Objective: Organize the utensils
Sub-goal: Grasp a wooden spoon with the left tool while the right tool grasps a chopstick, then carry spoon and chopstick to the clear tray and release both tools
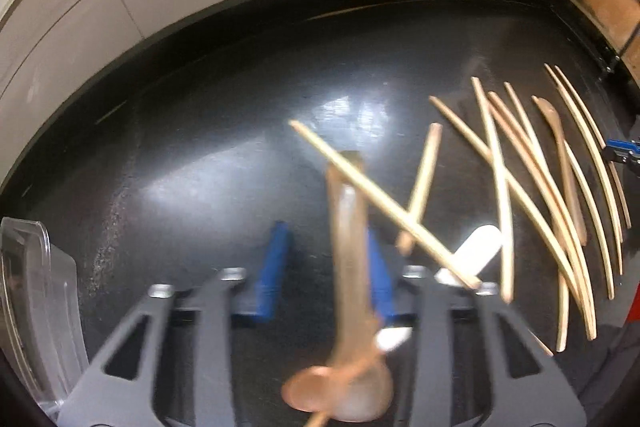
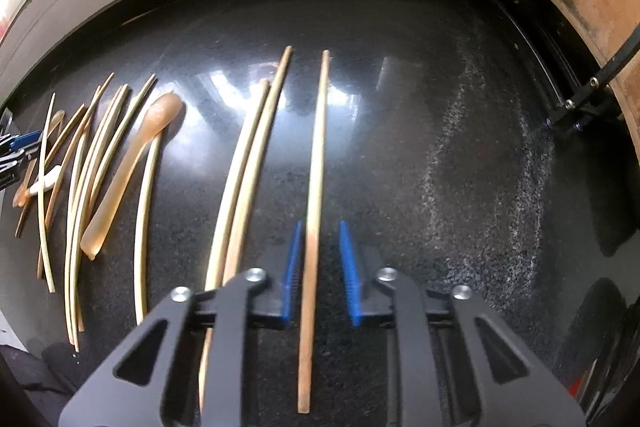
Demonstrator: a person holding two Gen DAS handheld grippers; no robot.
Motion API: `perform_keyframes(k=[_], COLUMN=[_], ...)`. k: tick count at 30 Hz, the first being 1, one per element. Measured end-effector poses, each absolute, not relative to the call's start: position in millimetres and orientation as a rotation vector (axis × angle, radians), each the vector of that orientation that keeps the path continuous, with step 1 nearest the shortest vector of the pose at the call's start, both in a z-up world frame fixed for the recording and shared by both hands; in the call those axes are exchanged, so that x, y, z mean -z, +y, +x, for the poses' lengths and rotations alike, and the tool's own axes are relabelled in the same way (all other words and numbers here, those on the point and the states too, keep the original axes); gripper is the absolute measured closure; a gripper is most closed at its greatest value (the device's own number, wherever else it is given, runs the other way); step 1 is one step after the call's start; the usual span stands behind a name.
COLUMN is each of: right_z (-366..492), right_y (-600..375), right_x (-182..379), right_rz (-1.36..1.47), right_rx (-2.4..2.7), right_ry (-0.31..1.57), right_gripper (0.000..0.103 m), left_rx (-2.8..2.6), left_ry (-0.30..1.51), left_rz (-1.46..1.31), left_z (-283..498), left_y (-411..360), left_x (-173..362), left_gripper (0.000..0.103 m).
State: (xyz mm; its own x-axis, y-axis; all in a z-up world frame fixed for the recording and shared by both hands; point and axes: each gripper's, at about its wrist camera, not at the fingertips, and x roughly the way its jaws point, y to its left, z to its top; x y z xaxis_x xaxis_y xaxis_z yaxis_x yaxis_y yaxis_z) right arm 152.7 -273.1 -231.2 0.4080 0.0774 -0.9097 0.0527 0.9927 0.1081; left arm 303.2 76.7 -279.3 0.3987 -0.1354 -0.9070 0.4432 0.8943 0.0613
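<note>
Black speckled desk [image 2: 460, 155], glossy, backed by a pale wall; utensils spread across it, none yet grouped by kind.

Left tool [image 1: 328, 267]: blue pads apart, with a translucent brown spoon [image 1: 348, 267] running lengthwise between them, bowl end nearest the camera; picture blurred, so whether the pads actually pinch the spoon cannot be told; a chopstick [image 1: 384, 203] crosses over the spoon handle at a slant; a white spoon [image 1: 476, 247] lies just beside the right pad; clear plastic container [image 1: 36, 299] at the far left edge of this view.

Right tool [image 2: 320, 267]: pads open, straddling a single chopstick [image 2: 316, 187] that lies flat on the desk, touching neither pad; two more chopsticks [image 2: 248, 163] lie close together just to its left.

Loose pile [image 2: 92, 167] further left: many chopsticks crossing one another, with a second brown spoon [image 2: 132, 163] lying among them.

Risks, as judged: the slanted chopstick resting on the held spoon would likely be dragged or flicked off if the spoon is lifted; a thin round chopstick may roll or slip sideways as the right pads close, since it sits nearer one pad than the other; pulling one stick from the crossed pile could scatter its neighbours.
</note>
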Motion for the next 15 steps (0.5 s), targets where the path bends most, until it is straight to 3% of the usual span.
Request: perform_keyframes(k=[1,7,15], right_z=[152.0,150.9,128.5], right_y=[-270.3,-266.4,-285.3], right_x=[231.0,231.0,201.6], right_rz=[0.123,0.164,0.261], right_rx=[-0.021,-0.024,0.013], right_ry=[1.151,1.158,1.085], right_gripper=[0.092,0.096,0.096], left_rx=[0.368,0.367,0.241], left_ry=[1.102,1.122,1.036], left_rz=[0.318,0.248,0.171], left_z=[303.6,301.1,283.7], left_y=[73.2,54.0,55.7], left_x=[281.6,288.7,209.4], left_gripper=[0.09,0.091,0.09])
